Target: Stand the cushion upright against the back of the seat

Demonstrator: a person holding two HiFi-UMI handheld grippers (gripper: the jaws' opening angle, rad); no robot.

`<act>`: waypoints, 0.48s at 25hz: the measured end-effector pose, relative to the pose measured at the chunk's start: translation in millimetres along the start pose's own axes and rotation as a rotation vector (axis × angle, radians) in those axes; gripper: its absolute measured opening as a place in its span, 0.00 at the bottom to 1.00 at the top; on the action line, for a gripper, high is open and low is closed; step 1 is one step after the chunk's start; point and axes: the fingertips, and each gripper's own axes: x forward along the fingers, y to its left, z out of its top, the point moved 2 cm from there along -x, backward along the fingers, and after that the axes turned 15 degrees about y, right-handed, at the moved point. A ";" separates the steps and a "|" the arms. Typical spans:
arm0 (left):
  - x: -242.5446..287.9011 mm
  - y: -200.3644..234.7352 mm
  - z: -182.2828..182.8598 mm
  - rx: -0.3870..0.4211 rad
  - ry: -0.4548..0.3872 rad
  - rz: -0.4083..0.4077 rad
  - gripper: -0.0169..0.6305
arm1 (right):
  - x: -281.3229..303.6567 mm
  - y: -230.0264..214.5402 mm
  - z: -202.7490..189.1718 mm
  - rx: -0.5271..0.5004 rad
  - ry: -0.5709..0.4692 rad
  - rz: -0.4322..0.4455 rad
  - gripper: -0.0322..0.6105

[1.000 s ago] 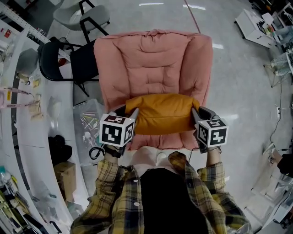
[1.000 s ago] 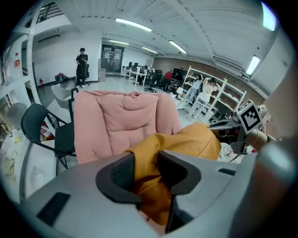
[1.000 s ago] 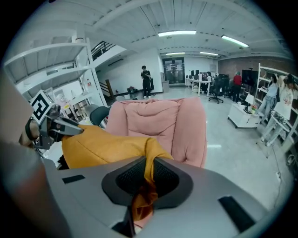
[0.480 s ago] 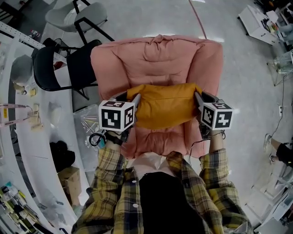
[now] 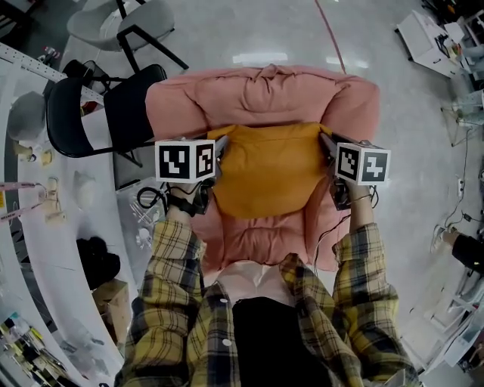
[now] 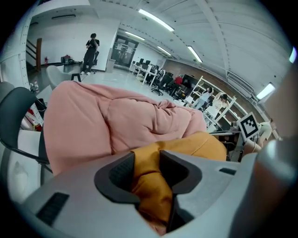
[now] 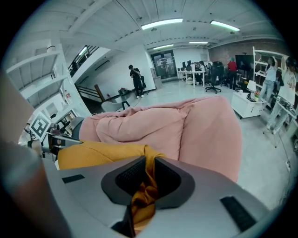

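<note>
A mustard-yellow cushion [image 5: 265, 170] hangs over the seat of a pink padded armchair [image 5: 265, 94], its top edge close to the backrest. My left gripper [image 5: 221, 148] grips the cushion's upper left corner. In the left gripper view bunched yellow fabric [image 6: 151, 186] fills the gap of that gripper [image 6: 146, 163], whose jaws have just been opening a little while the pads still pinch it. My right gripper [image 5: 325, 143] is shut on the upper right corner, where a fold of fabric [image 7: 144, 190] is squeezed between its pads [image 7: 148, 169]. The cushion's body [image 7: 93, 155] stretches between the two.
A black chair [image 5: 83, 113] stands left of the armchair and a grey chair [image 5: 144, 15] behind it. A white curved bench [image 5: 45, 227] with small items runs down the left. White shelving [image 5: 423, 34] stands at the far right. People [image 6: 91, 51] stand far off.
Both grippers have carried the cushion away from me, from the seat's front edge toward the backrest. It now shows more of its broad face and hangs lower.
</note>
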 end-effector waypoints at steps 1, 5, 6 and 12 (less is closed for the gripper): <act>1.0 2.6 3.5 -0.010 -0.002 -0.011 0.27 | 1.2 -1.4 3.7 0.004 -0.002 0.012 0.12; -0.2 7.4 10.2 -0.032 -0.009 -0.047 0.28 | -1.7 -5.8 11.2 0.031 -0.016 0.041 0.14; -1.6 8.0 10.4 -0.031 -0.009 -0.052 0.28 | -3.5 -6.2 11.7 0.033 -0.020 0.042 0.15; -23.5 13.1 16.8 0.065 -0.046 0.072 0.32 | -22.4 -9.6 15.6 0.018 -0.090 -0.017 0.21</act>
